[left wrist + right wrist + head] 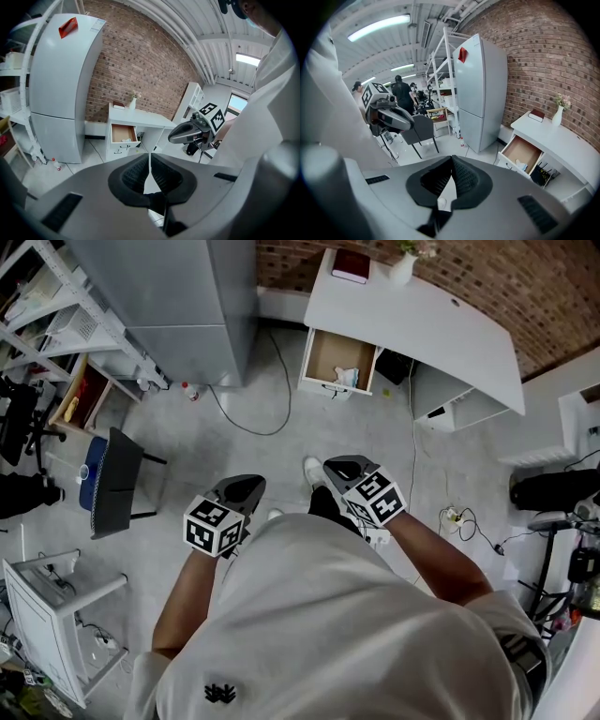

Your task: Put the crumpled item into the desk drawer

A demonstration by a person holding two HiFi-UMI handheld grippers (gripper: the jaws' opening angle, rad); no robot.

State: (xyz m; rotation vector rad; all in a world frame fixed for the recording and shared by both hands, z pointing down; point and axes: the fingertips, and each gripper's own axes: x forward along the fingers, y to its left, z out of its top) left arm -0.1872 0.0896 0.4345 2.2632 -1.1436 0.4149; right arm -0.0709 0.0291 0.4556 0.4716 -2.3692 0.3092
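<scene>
The white desk (422, 320) stands at the far side of the room with its drawer (328, 357) pulled open. A crumpled white item (345, 377) lies inside the drawer at its right front; it also shows in the left gripper view (126, 139) and the right gripper view (521, 165). Both grippers are held close to the person's body, well short of the desk. My left gripper (246, 482) is shut with nothing between its jaws. My right gripper (339, 465) is likewise shut and holds nothing. Each gripper shows in the other's view: right gripper (180, 136), left gripper (401, 123).
A grey fridge (178, 306) stands left of the desk, with a shelf rack (56, 324) beside it. A dark chair (117, 484) is at the left. Cables (253, 418) run over the floor. A book (351, 265) and a vase (401, 266) sit on the desk.
</scene>
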